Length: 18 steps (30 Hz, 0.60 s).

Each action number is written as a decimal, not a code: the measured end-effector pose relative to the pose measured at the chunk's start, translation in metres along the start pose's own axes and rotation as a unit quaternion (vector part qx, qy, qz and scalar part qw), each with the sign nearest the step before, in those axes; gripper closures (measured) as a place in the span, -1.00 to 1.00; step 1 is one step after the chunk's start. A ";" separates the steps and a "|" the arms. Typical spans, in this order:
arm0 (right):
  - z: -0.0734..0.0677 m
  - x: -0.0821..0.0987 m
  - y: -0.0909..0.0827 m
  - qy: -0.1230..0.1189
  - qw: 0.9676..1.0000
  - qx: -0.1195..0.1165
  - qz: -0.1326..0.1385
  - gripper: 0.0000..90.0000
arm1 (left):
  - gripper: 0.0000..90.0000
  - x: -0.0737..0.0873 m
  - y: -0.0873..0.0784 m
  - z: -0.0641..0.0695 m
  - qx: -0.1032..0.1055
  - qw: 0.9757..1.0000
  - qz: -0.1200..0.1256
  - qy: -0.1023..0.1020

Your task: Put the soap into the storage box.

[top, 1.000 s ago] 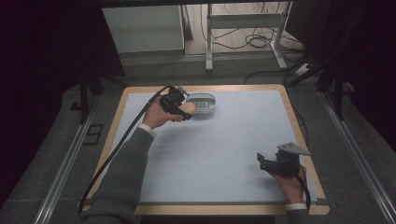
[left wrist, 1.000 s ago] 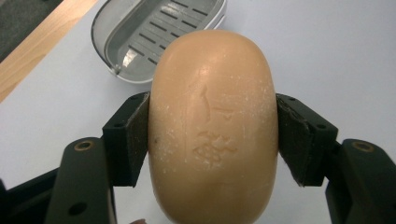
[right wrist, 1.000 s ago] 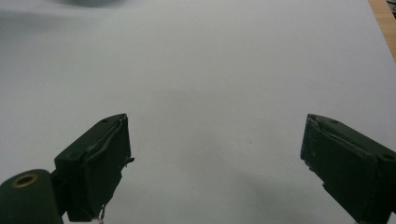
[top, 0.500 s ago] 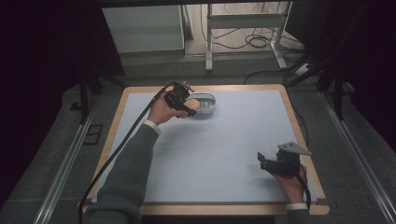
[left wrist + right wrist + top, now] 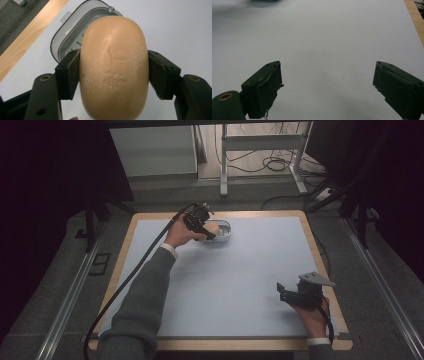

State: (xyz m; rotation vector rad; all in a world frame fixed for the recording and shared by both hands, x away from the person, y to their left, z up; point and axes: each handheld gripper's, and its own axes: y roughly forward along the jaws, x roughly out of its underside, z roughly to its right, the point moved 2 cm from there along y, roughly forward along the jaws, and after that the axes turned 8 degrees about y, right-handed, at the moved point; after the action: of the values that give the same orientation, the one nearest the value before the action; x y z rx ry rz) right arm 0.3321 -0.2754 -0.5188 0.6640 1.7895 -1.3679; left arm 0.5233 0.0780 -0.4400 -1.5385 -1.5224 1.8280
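Observation:
A tan oval soap bar [image 5: 113,67] with a stamped mark sits clamped between the black pads [image 5: 71,72] of my left gripper [image 5: 113,75], which is shut on it. Under the bar lies a grey soap dish [image 5: 63,41], open side up. From above, my left gripper [image 5: 210,231] hovers at the far middle of the mat, right over the soap dish [image 5: 226,232]. My right gripper [image 5: 284,291] rests near the front right corner, jaws wide apart with nothing between them, and in its own view the right gripper [image 5: 327,87] faces bare mat.
A pale blue mat [image 5: 240,275] covers the wooden table [image 5: 320,245]. A black cable [image 5: 125,285] trails from the left gripper down the left side. Beyond the table stand a white cabinet [image 5: 155,150] and metal desk legs [image 5: 260,155] with cables on the floor.
My left gripper has carried the soap bar a little to the right, from beside the dish to above it. The right gripper has stayed put.

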 end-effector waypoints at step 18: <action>0.004 0.001 0.001 0.003 1.000 0.007 -0.003 -0.81 | -0.27 -0.024 0.027 -0.022 0.009 1.000 -0.013 0.004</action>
State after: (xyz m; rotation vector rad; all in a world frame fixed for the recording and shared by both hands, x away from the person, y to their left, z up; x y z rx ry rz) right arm 0.3331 -0.2792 -0.5206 0.6706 1.7896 -1.3840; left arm 0.5606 0.0603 -0.4472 -1.5088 -1.5116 1.8150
